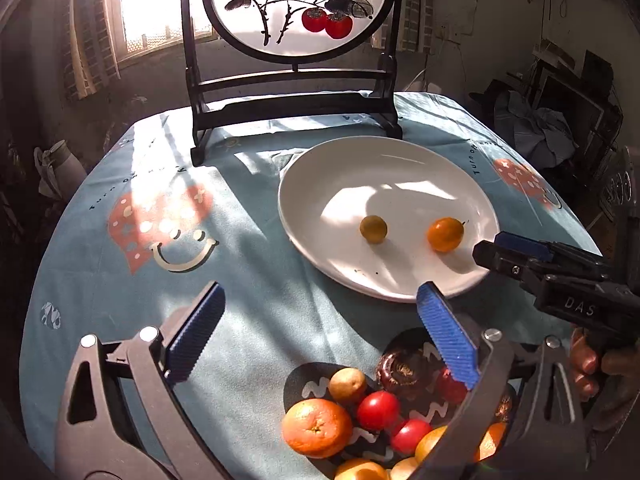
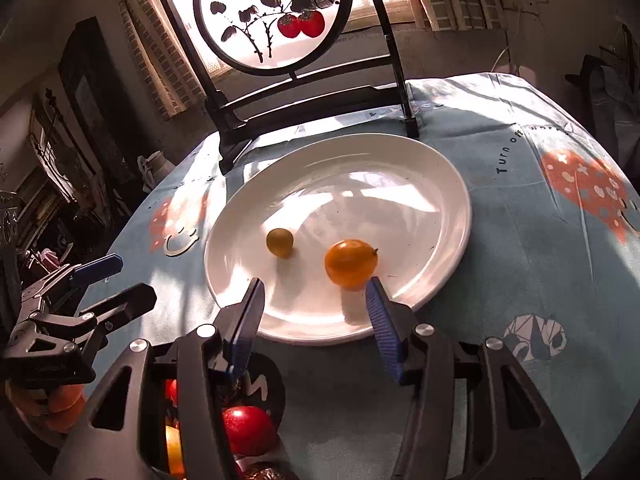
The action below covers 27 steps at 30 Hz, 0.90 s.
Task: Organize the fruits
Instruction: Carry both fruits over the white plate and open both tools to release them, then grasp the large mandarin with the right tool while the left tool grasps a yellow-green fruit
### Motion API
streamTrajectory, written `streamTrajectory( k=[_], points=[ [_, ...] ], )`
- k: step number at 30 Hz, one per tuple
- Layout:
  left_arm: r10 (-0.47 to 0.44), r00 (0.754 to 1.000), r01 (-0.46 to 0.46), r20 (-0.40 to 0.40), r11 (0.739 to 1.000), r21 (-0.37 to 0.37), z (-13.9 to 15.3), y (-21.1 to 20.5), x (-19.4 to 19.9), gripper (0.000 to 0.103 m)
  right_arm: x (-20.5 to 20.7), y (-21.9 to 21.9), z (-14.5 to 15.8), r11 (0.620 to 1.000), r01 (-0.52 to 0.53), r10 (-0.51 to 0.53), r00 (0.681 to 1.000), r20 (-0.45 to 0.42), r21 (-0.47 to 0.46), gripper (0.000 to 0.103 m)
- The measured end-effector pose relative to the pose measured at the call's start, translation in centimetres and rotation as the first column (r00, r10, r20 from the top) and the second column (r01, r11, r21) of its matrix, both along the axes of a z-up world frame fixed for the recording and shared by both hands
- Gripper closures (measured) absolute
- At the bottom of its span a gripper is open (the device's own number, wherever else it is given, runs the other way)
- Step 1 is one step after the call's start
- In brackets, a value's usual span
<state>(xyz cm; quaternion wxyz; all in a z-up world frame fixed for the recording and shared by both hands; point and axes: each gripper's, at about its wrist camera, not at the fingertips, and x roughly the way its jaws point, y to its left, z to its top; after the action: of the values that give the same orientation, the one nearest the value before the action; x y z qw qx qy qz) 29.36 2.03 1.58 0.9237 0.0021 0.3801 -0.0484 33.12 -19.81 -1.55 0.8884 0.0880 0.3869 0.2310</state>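
A white plate (image 1: pixel 320 184) (image 2: pixel 400 168) holds a small yellow-green fruit (image 1: pixel 373 229) (image 2: pixel 280 242) and an orange kumquat-like fruit (image 1: pixel 445 234) (image 2: pixel 351 263). A dark patterned dish (image 1: pixel 316 372) (image 2: pixel 268 384) at the near edge holds an orange (image 1: pixel 317 427), red tomatoes (image 1: pixel 378 410) (image 2: pixel 248 430), a tan fruit (image 1: pixel 347 386) and a dark mangosteen (image 1: pixel 402 370). My left gripper (image 1: pixel 320 300) is open and empty above the cloth and dish. My right gripper (image 2: pixel 316 284) is open and empty at the plate's near rim, just short of the orange fruit; it also shows in the left wrist view (image 1: pixel 492 250).
A black stand with a round painted screen (image 1: pixel 296 8) (image 2: pixel 272 16) stands behind the plate. The round table has a blue printed cloth (image 1: pixel 160 216) (image 2: pixel 540 240). Dark clutter surrounds the table. The left gripper shows at the left in the right wrist view (image 2: pixel 120 284).
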Motion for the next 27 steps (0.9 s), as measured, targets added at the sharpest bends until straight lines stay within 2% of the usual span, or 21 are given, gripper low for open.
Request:
streamTrajectory(
  k=[5, 8, 12, 16, 22, 27],
  points=[
    [0.021, 1.000, -0.019, 0.023, 0.998, -0.060, -1.7, 3.4, -5.2, 0.002, -4.8, 1.2, 0.6, 0.983, -0.181, 0.181, 0.983, 0.009, 0.012, 0.050],
    [0.061, 0.998, -0.063, -0.030, 0.996, -0.058, -3.3, 4.6, -6.6, 0.002, -7.7, 2.1, -0.1, 0.957, -0.288, 0.288, 0.958, -0.007, -0.027, 0.050],
    [0.077, 0.996, -0.083, -0.051, 0.989, -0.120, -3.7, 5.9, -7.5, 0.002, -10.9, 2.3, -0.9, 0.926, -0.376, 0.376, 0.927, -0.010, -0.034, 0.050],
    [0.094, 0.995, -0.099, -0.043, 0.983, -0.155, -3.5, 6.5, -7.9, 0.002, -12.0, 2.7, -1.3, 0.913, -0.401, 0.401, 0.916, -0.013, -0.070, 0.050],
    [0.103, 0.994, -0.107, -0.034, 0.983, -0.152, -3.5, 6.7, -8.2, 0.002, -11.9, 3.0, -1.8, 0.909, -0.407, 0.406, 0.913, -0.029, -0.083, 0.050],
    [0.093, 0.995, -0.097, -0.036, 0.985, -0.139, -3.5, 6.3, -8.3, 0.002, -12.3, 3.8, -2.5, 0.898, -0.411, 0.411, 0.911, -0.036, -0.155, 0.050]
  ],
)
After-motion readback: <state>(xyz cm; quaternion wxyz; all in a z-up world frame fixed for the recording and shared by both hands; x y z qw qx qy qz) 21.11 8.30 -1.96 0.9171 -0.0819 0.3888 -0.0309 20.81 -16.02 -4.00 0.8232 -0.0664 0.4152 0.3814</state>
